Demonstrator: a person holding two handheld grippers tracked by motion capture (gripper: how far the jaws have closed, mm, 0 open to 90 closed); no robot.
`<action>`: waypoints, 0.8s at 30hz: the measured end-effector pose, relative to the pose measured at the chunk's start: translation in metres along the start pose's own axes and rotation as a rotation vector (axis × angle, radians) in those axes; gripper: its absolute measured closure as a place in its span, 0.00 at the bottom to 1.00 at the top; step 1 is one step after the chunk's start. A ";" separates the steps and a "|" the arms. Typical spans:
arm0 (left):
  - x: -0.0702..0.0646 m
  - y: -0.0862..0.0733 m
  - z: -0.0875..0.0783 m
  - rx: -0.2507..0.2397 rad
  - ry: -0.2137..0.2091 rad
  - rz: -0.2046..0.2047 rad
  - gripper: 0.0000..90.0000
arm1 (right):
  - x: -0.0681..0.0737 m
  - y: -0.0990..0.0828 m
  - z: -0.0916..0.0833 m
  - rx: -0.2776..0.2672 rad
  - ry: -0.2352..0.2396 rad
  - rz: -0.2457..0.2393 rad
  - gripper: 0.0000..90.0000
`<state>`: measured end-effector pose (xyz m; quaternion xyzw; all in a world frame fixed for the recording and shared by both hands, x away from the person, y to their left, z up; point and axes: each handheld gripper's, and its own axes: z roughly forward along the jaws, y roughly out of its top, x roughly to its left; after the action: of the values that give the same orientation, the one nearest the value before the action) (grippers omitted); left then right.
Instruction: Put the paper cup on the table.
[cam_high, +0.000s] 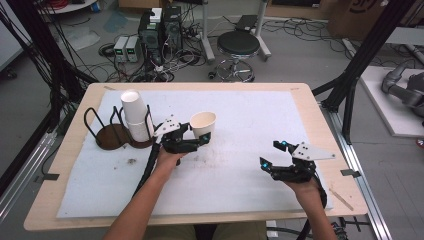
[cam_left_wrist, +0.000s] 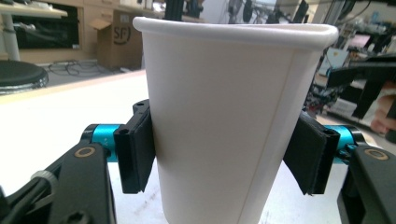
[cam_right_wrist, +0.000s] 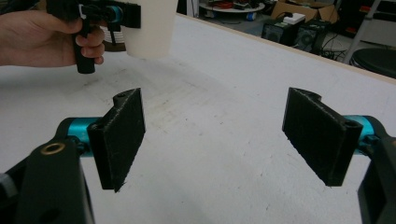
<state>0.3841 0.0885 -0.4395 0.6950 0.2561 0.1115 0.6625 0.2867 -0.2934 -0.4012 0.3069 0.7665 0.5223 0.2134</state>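
Between the left gripper's (cam_high: 200, 140) pads: upright paper cup (cam_high: 203, 124), clamped mid-wall; right gripper (cam_high: 272, 154), spread wide, empty, well apart rightward.

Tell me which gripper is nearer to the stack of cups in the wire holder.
Left. The left gripper, shut on a paper cup, is just to the right of the stack of cups in the wire holder. The right gripper hovers open far across the table.

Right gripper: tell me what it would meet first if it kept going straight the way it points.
Probably nothing close: the right gripper, jaws open, looks along bare white mat. The held paper cup sits off to the side. Depth beyond is unclear.
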 end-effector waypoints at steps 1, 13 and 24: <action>0.000 -0.001 0.002 0.011 0.003 0.002 0.37 | 0.000 0.000 0.000 -0.001 0.001 0.001 0.24; -0.007 -0.013 0.021 0.188 0.081 0.052 0.37 | -0.001 0.000 -0.003 -0.005 0.002 -0.001 0.24; -0.019 -0.010 0.024 0.313 0.145 0.121 0.37 | 0.000 0.000 -0.004 -0.003 0.004 0.002 0.24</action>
<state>0.3781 0.0585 -0.4482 0.7941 0.2750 0.1599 0.5180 0.2845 -0.2963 -0.4002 0.3062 0.7659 0.5241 0.2120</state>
